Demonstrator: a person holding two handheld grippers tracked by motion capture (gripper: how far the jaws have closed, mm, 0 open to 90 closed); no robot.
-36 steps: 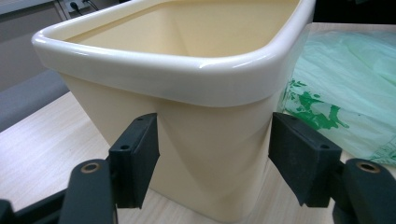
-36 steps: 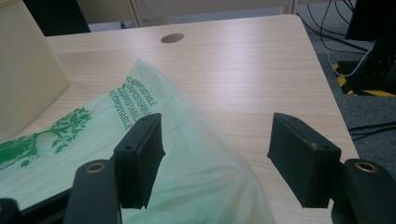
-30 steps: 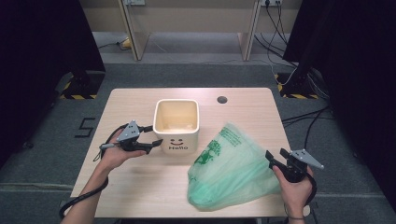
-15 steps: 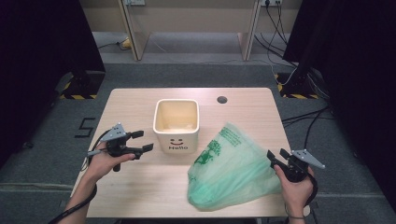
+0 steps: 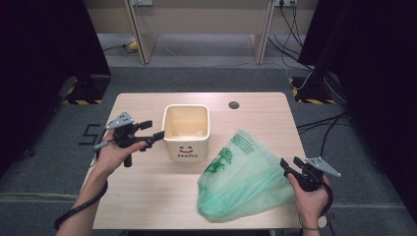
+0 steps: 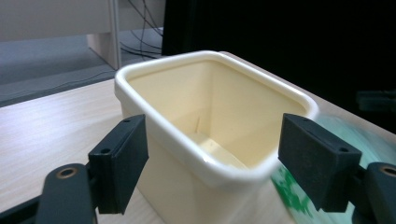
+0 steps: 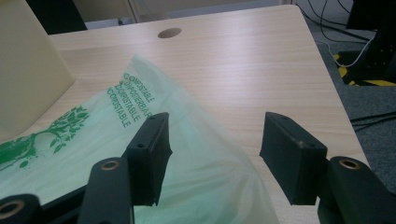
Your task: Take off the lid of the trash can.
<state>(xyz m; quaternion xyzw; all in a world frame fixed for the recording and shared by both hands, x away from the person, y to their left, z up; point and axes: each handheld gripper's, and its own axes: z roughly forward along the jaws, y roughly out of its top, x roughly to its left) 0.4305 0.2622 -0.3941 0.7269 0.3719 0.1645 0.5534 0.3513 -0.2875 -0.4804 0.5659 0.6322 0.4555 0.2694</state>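
**Bin and bag ready, both tools open**

High view: the cream bin [image 5: 186, 132], a square plastic tub with rounded corners and a smiley with "Hello" on its front, stands upright near the middle of the desk [image 5: 147, 196]. The green bag [image 5: 241, 182], thin and translucent, lies crumpled between the bin and the desk's right edge, toward the near right corner. The left tool [image 5: 153, 135] is held just beside the bin's left wall, jaws apart. The right tool [image 5: 286, 164] sits at the bag's right end near the desk's right edge, also apart.

Left gripper view: the bin's thick rolled rim [image 6: 201, 161] lies ahead between the spread jaws, which have just been opening; nothing is between the pads. The inside is smooth, glossy and empty.

Right gripper view: the bag's film [image 7: 205, 154], printed "compostable" with a tree, bunches up between the jaws. They have just been closing a little, yet the pads do not visibly press the film.

The step looks like gathering the bag to line the bin. Next, the right tool needs to pinch the slippery film firmly, probably near its mouth, while the left steadies the rim.
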